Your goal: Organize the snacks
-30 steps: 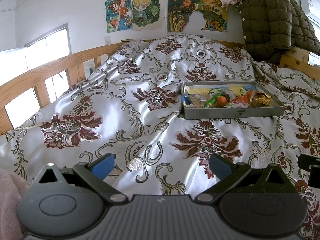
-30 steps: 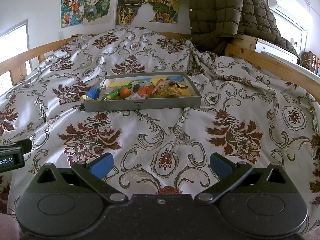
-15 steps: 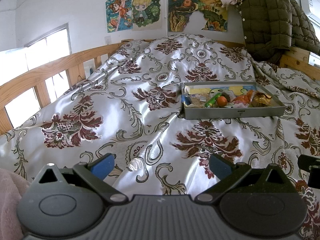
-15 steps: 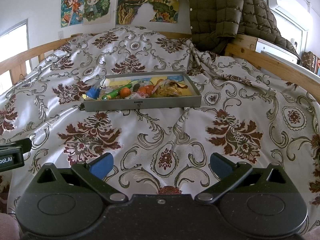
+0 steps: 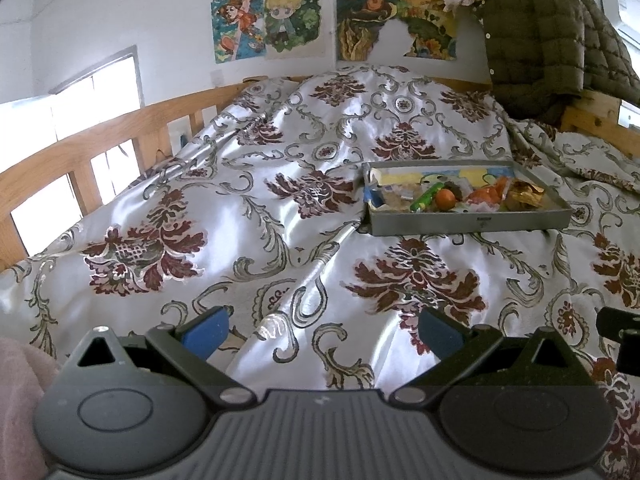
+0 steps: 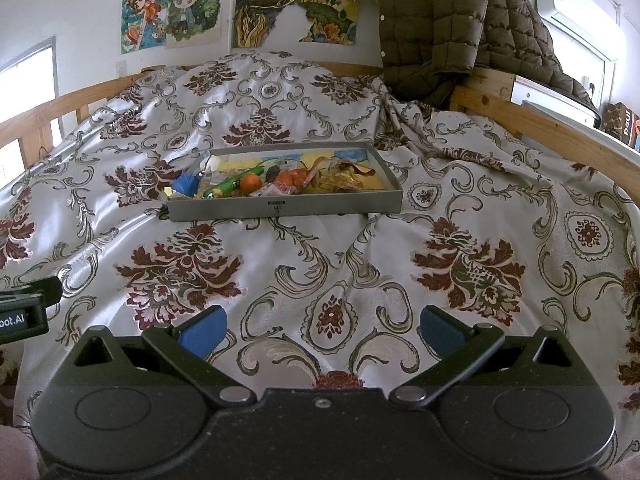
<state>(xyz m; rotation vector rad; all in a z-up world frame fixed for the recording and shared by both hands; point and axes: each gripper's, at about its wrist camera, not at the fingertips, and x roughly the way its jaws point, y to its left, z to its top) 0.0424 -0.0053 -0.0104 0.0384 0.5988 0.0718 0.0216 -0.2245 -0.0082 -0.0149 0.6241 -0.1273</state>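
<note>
Left wrist view: my left gripper (image 5: 322, 330) gapes wide, empty; the snack tray (image 5: 468, 224) lies well ahead, off right.
Right wrist view: my right gripper (image 6: 322, 330) spread wide, empty; tray (image 6: 280, 208) ahead-left, long axis crosswise. Neither clearly nearer.

Bright daylight from the blown-out window (image 5: 72, 116) glares on the satin bedspread (image 5: 280, 216); fisheye edges bend
</note>
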